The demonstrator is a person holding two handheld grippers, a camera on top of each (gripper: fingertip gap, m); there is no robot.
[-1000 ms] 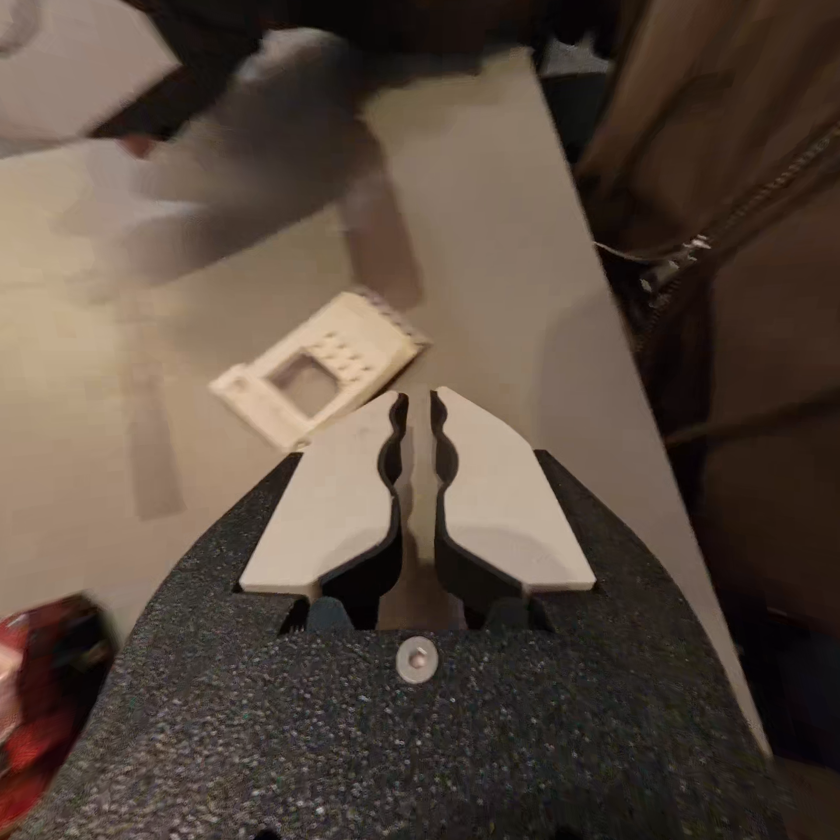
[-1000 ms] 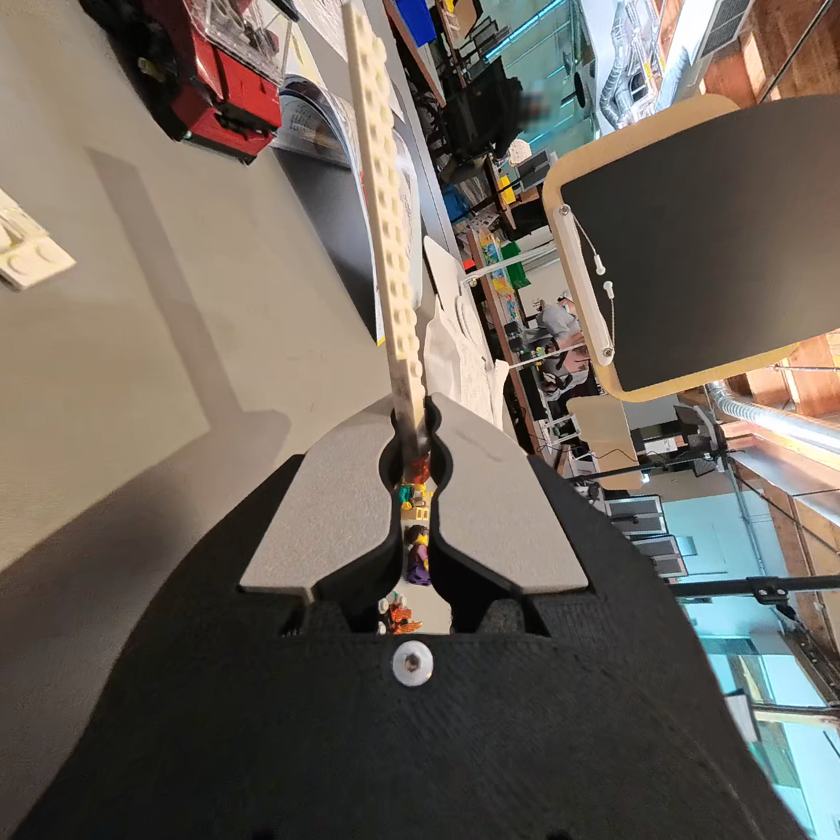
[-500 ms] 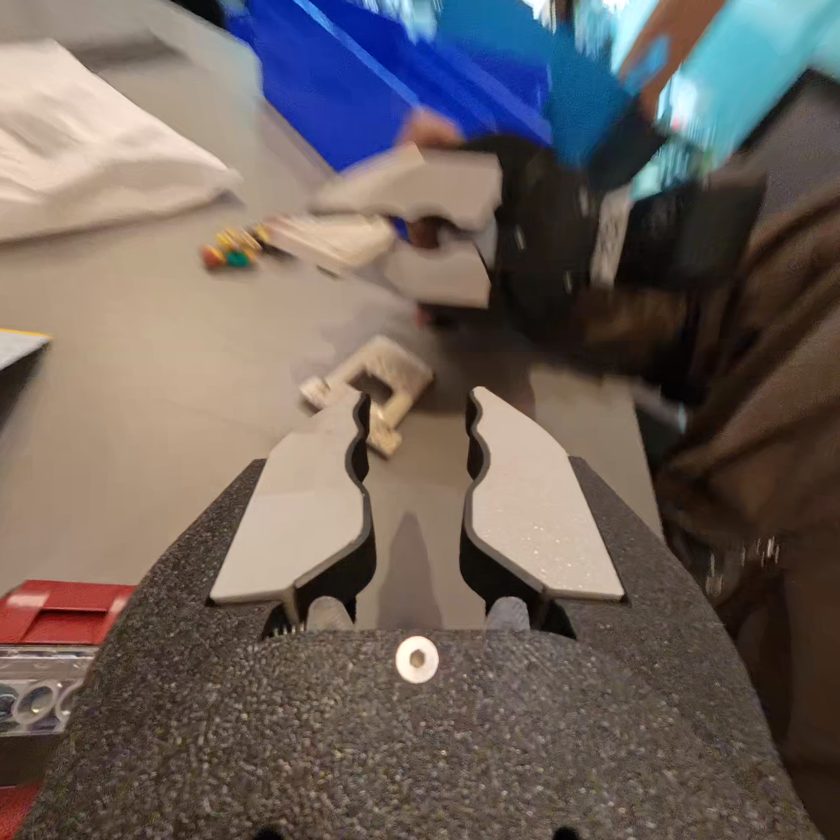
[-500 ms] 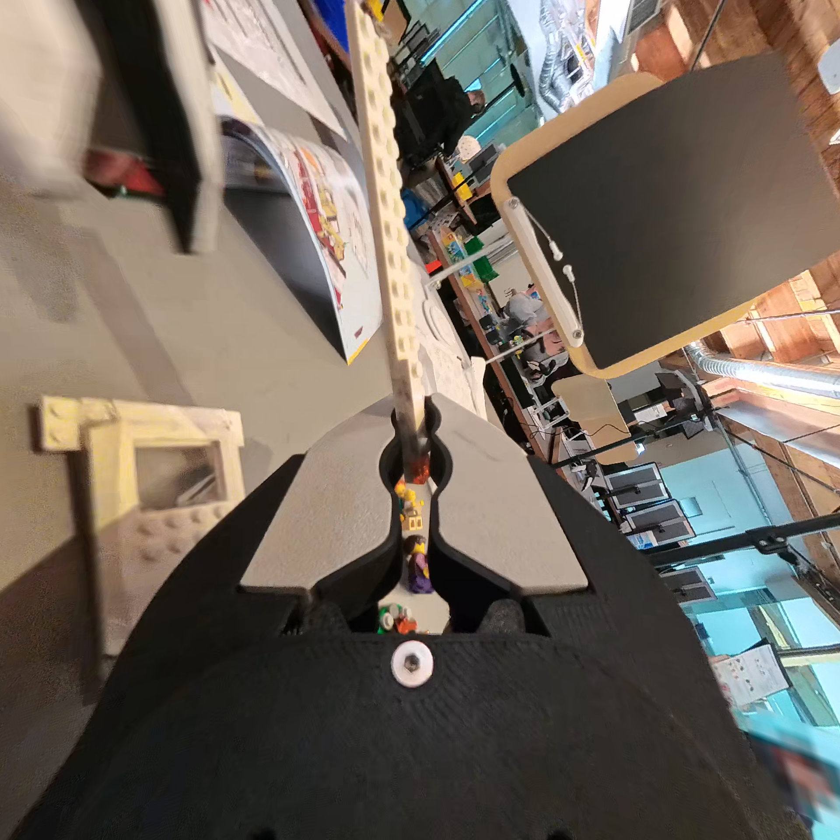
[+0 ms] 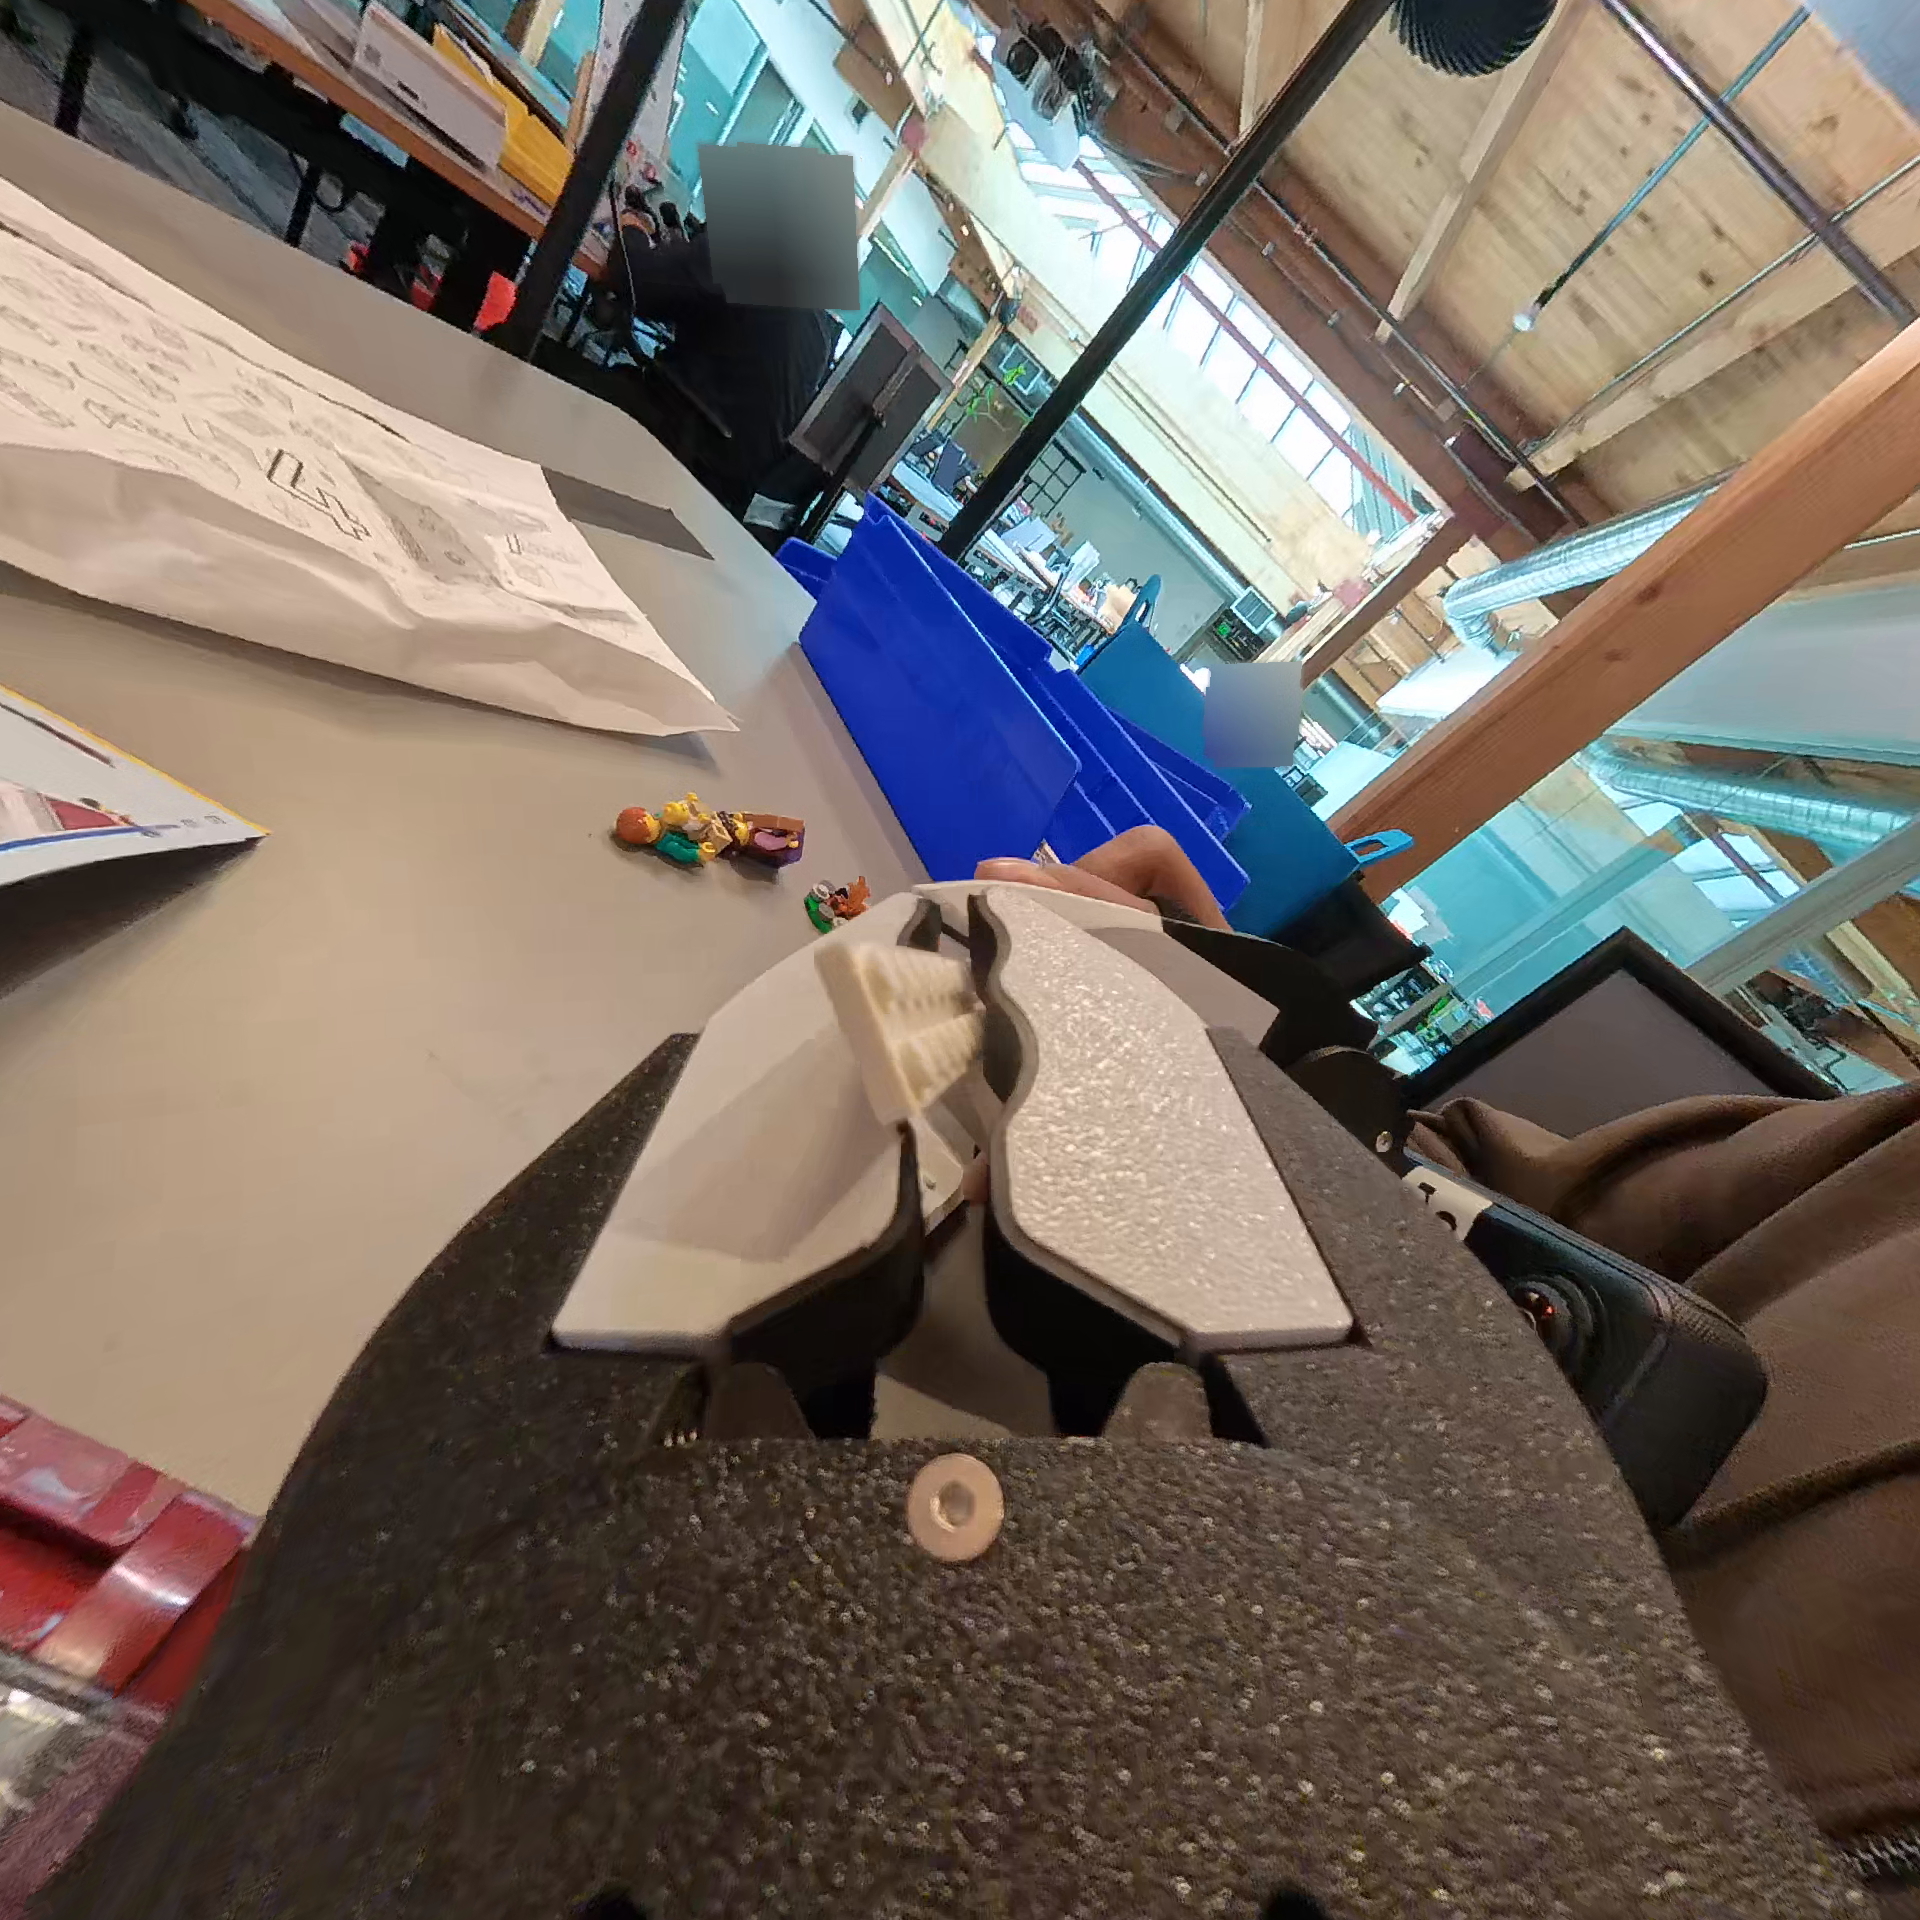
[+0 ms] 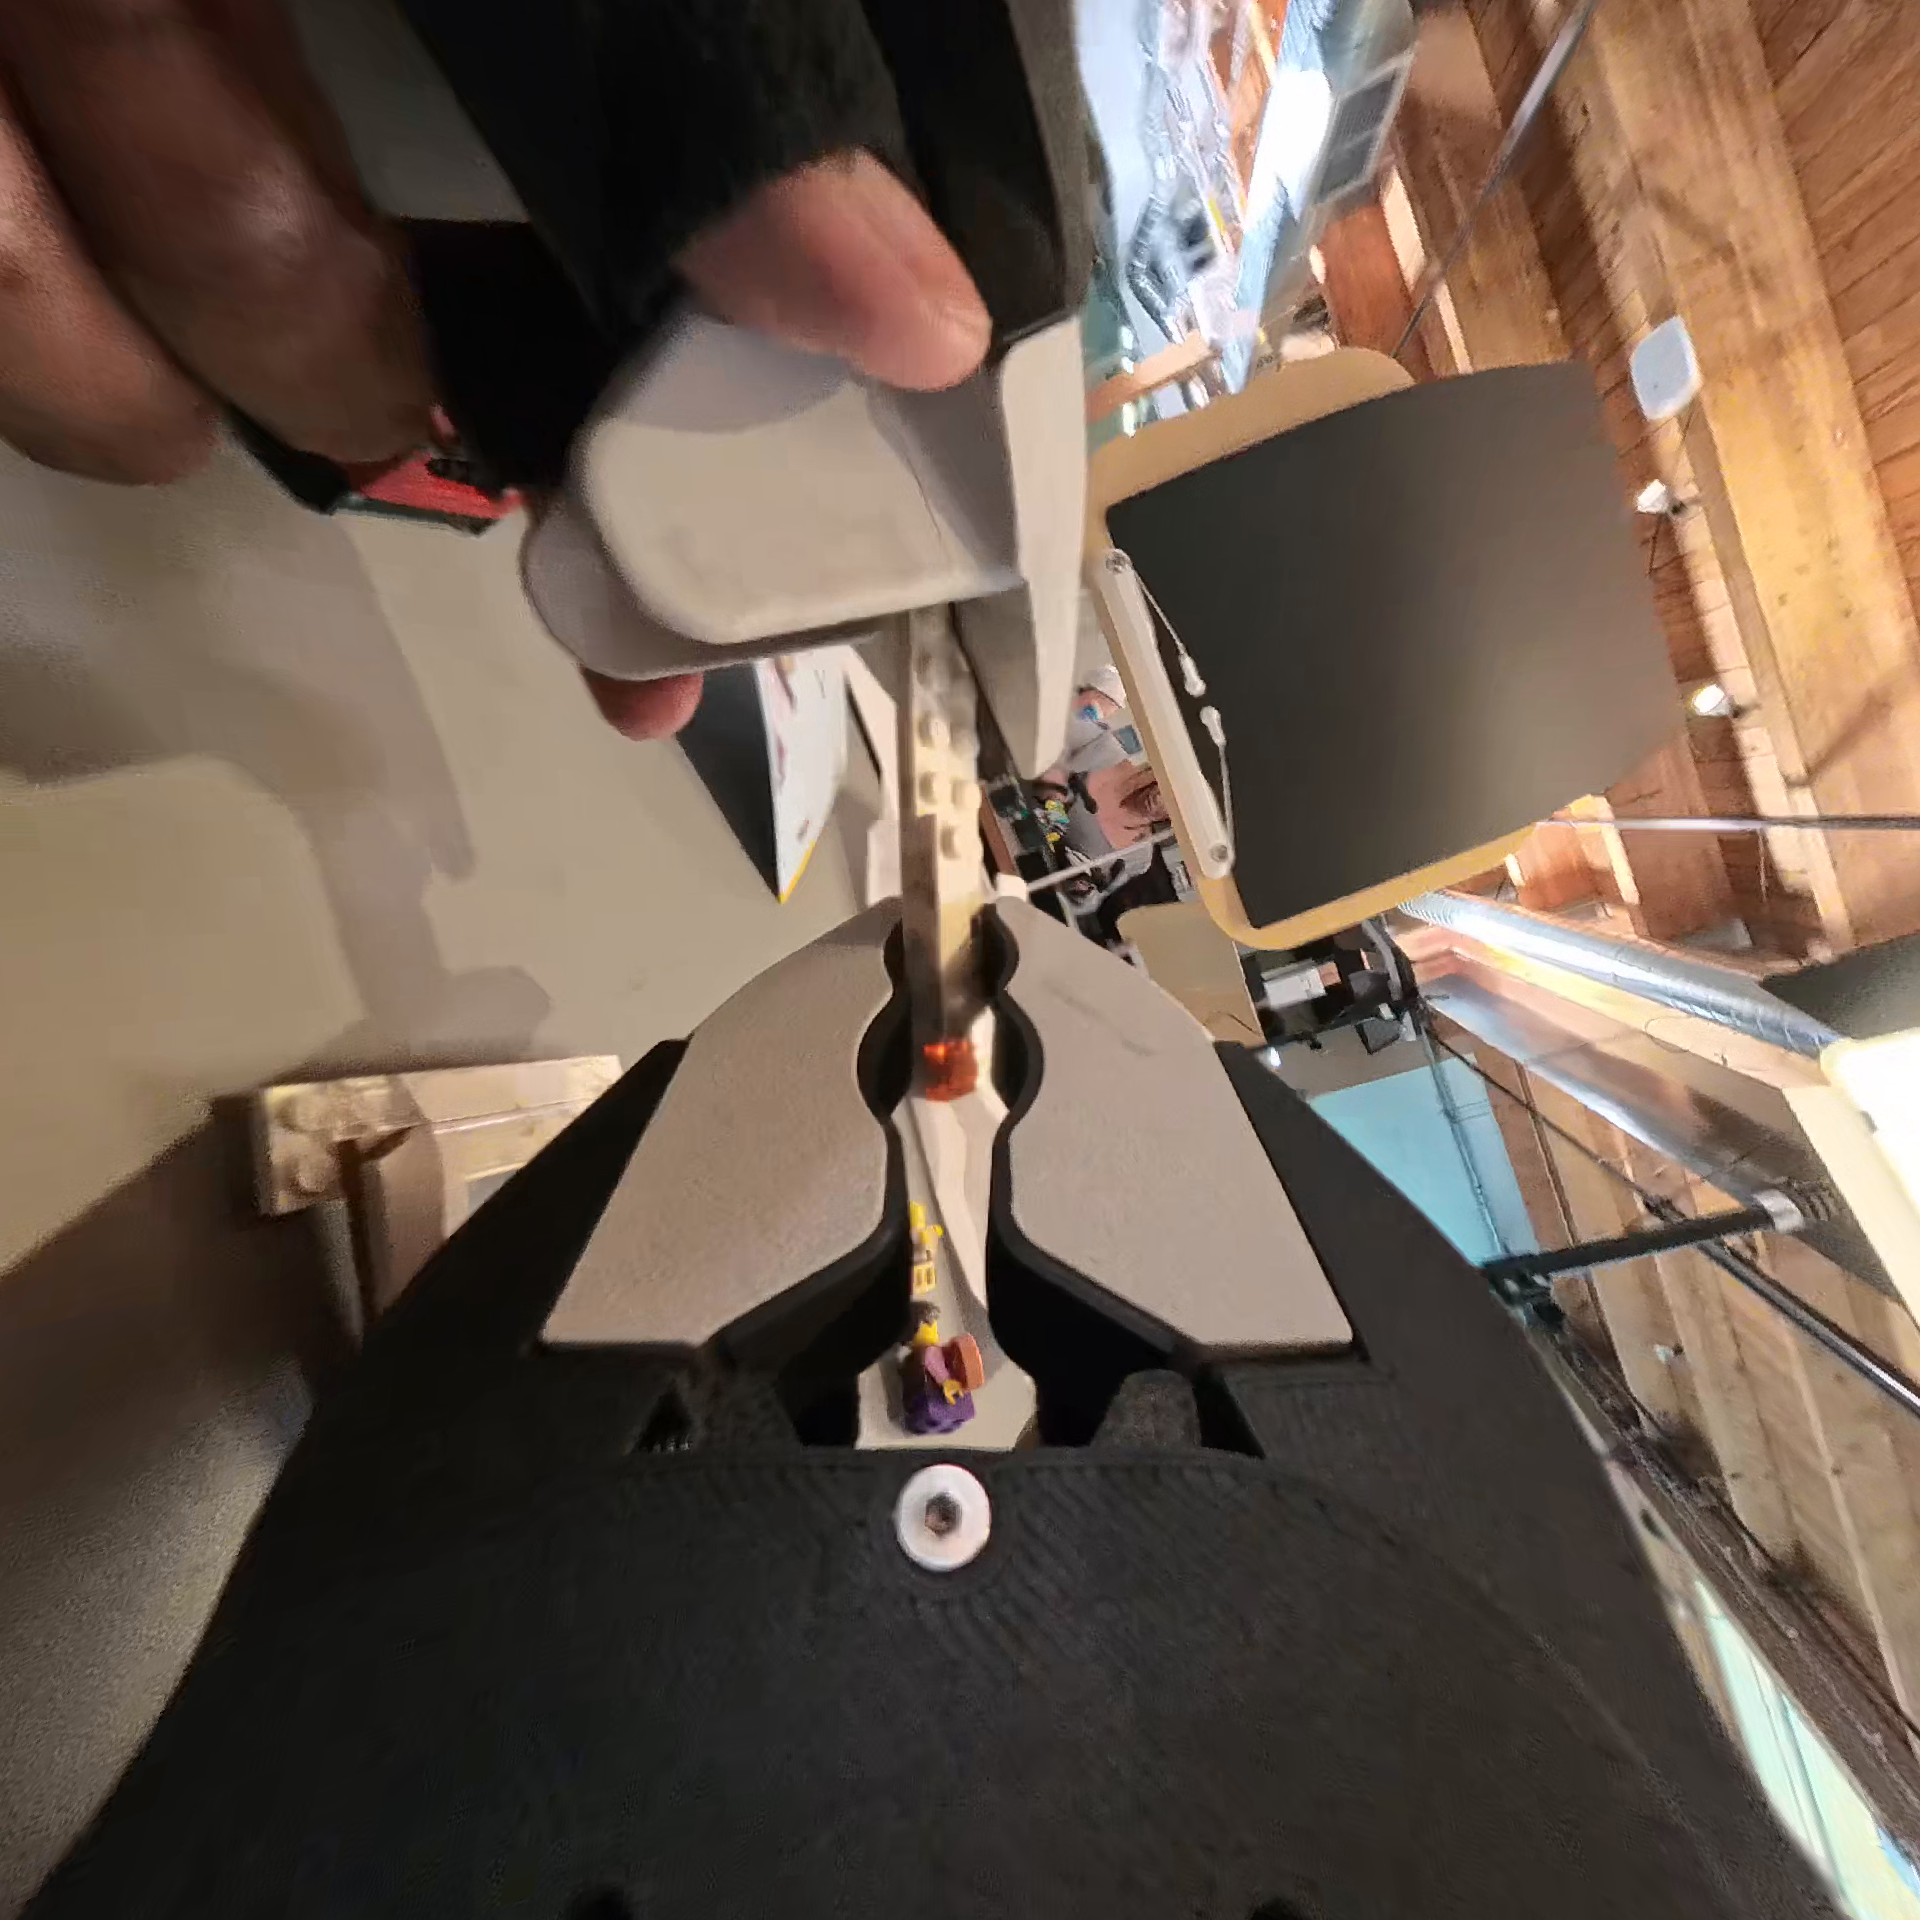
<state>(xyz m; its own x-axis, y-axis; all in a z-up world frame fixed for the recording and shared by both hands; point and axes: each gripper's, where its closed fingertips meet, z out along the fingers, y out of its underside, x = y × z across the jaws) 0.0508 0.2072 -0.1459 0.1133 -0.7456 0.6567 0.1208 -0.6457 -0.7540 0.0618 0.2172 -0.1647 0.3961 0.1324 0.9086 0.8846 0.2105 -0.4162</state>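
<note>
Left tool (image 5: 951, 940) clamped narrow on one end of a long cream studded plate (image 5: 909, 1023), plate end sticking out sideways across the left finger (image 5: 748, 1122). Right tool (image 6: 940, 951) pinched narrow on the other end of the same cream studded plate (image 6: 940, 790), pads pressed on both flat sides, plate running straight out from the tips. So: plate up in the air, strung between both tools, off the grey surface (image 5: 312, 1039).

In the right wrist view, left tool's grey fingers (image 6: 769, 520) sitting right in front, closed over the far end of the plate, with a hand (image 6: 831, 281) in a black fingerless glove wrapped around it. Bit blurry there.

On the surface: little pile of toy figures (image 5: 707, 831) past the left tool's tips, a tiny green-and-orange piece (image 5: 836, 899) just beside them. White printed paper bag (image 5: 291, 499) further back, a booklet corner (image 5: 94, 810) at left, blue bins (image 5: 966, 707) at the far edge. Cream window-frame brick piece (image 6: 416, 1132) lying flat just left of the right tool. Red brick model (image 5: 83, 1527) at the lower left corner of the left wrist view.
</note>
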